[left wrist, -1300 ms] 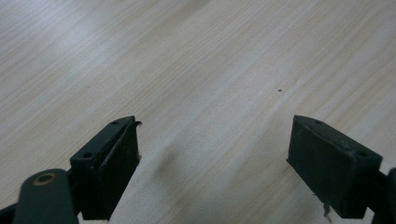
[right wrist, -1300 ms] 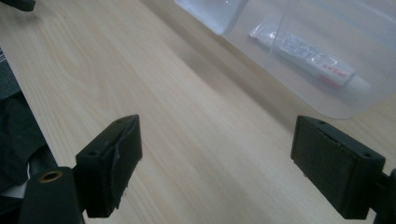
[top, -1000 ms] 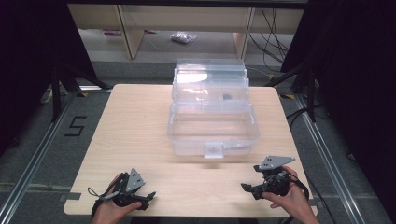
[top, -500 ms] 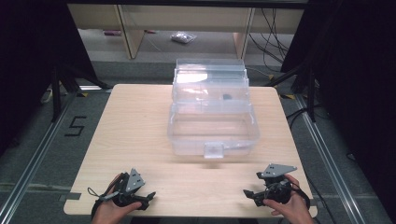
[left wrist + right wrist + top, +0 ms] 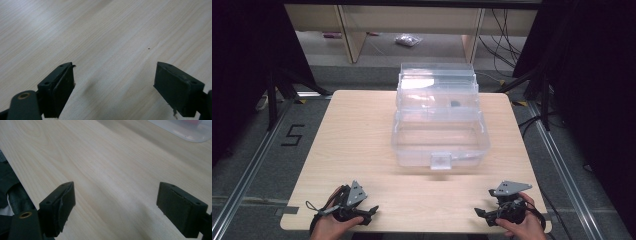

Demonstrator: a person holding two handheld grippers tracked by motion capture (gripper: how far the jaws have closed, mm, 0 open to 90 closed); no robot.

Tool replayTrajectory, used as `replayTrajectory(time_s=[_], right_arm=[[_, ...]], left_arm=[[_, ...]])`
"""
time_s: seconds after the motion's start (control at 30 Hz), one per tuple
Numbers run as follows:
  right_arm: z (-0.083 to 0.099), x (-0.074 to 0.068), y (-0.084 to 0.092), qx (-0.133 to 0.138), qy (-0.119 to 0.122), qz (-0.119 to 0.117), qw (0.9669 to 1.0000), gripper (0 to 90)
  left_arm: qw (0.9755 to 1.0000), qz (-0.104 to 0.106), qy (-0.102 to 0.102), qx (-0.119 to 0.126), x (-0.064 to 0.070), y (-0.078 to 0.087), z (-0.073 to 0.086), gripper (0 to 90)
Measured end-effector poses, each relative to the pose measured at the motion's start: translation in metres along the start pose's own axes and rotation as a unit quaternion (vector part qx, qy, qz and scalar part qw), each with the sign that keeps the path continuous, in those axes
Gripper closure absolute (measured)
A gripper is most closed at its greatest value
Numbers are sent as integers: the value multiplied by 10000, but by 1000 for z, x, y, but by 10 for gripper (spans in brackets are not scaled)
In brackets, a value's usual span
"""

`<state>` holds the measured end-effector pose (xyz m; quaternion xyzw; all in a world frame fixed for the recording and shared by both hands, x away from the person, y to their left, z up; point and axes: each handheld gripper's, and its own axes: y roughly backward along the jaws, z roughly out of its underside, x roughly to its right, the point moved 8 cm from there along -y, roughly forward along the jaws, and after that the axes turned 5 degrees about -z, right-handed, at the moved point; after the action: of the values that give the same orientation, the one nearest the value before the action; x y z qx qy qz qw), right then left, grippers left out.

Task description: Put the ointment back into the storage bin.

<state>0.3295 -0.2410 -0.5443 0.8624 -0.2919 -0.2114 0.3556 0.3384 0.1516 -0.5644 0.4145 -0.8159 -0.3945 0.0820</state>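
A clear plastic box with a shut tiered lid and a front latch stands in the middle of the light wooden table. Something small and dark shows through its upper part. My left gripper rests near the front left edge, held by a hand, its jaws pointing right. In the left gripper view it is open over bare wood. My right gripper sits near the front right edge, jaws pointing left. In its own view the right gripper is open and holds nothing, with the box's corner far ahead.
Behind the table stands a low wooden shelf frame, with a small plastic bag on the floor. Metal rails run along both sides. A "5" marking is on the floor at left. Cables hang at the back right.
My right gripper has dropped back toward the table's front edge and turned slightly. The left gripper and the box have stayed where they were.
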Motion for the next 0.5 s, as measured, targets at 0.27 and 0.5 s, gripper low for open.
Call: replayTrajectory(time_s=[0.27,0.5], right_arm=[[7,1,1,19,-45,91,9999,162],[14,1,-1,-192,53,178,9996,162]], left_arm=[[10000,-8,-18,-15,0,0,0,159],[10000,-20,-10,-52,-1,1,1,160]])
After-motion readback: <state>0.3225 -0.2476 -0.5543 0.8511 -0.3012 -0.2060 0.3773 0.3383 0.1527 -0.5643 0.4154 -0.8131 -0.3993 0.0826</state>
